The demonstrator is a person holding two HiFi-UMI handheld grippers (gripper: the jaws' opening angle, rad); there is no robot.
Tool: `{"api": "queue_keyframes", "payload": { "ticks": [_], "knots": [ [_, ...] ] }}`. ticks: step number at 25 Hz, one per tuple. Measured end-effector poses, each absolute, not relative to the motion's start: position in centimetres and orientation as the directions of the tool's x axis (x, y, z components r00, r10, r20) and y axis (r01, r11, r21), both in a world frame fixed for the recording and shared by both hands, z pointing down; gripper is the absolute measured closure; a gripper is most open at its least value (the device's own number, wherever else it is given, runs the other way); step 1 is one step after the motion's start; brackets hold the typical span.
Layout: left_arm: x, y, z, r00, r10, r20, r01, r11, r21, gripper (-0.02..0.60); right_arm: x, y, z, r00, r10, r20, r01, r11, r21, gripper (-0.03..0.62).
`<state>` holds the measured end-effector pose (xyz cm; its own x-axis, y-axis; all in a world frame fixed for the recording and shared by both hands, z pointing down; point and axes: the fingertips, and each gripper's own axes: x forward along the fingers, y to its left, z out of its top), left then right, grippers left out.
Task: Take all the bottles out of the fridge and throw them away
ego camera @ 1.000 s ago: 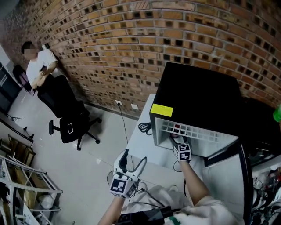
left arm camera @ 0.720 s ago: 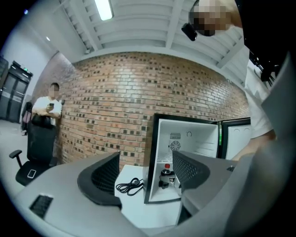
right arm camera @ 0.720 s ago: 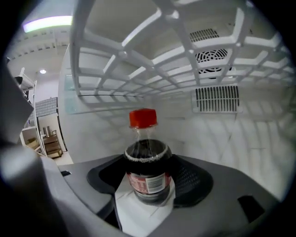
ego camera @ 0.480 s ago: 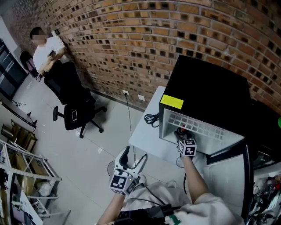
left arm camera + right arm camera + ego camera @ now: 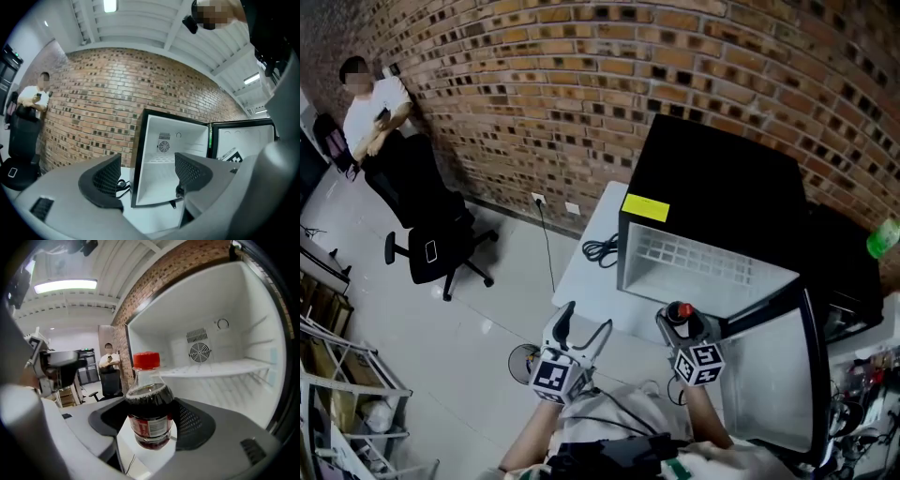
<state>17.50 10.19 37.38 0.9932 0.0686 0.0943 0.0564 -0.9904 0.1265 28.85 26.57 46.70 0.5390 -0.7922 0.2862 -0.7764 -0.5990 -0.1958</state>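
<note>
Since the earlier head views, the right gripper (image 5: 679, 325) has backed out of the fridge (image 5: 722, 183) and come up and toward us, bringing the bottle (image 5: 680, 311) with it. Its jaws closed in during that last second and are now clamped on the bottle's dark lower body.

In the right gripper view the bottle (image 5: 150, 416) stands upright between the pads. It has a red cap on top and dark drink up to the shoulder, and its long axis runs vertical, crosswise to the jaws. It hangs clear of the fridge mouth, about over the near edge of the white table (image 5: 586, 281) that carries the fridge, with the open door (image 5: 769, 375) just to its right.

The fridge interior (image 5: 220, 348) looks bare in both gripper views, shelf and floor, so we judge this may be the last bottle inside.

The right forearm comes in from the bottom of the head view, with the gripper aimed at the fridge and tipped slightly down. The left gripper (image 5: 584, 328) sits off the table's near left corner, level and aimed at the fridge (image 5: 168, 154). Its jaws are apart with nothing between them.

The bottle is already in the right hand, so that hand makes the drop. A round thing (image 5: 521, 358) on the floor beside the left gripper may be the bin, but we can't tell. If it is, the carry goes left and down, across the left gripper.
</note>
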Motion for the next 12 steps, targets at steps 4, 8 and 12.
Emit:
{"api": "queue_keyframes", "payload": {
  "ticks": [4,8,12],
  "knots": [
    [17.9,9.6,37.3,0.997,0.06,0.054,0.054,-0.993,0.104,0.23,26.0,25.8,42.1,0.487,-0.843,0.228,-0.828,-0.529,-0.186,0.272],
    [16.5,7.9,37.0,0.998,0.013,0.063,0.005,-0.992,0.126,0.23,23.0,22.7,40.7,0.402,-0.887,0.227,-0.895,-0.433,-0.105,0.272],
    [13.2,4.7,37.9,0.993,-0.082,0.087,-0.092,-0.988,0.121,0.23,20.1,17.0,42.1,0.238,-0.939,0.249,-0.952,-0.276,-0.13,0.272]
  ]
}}
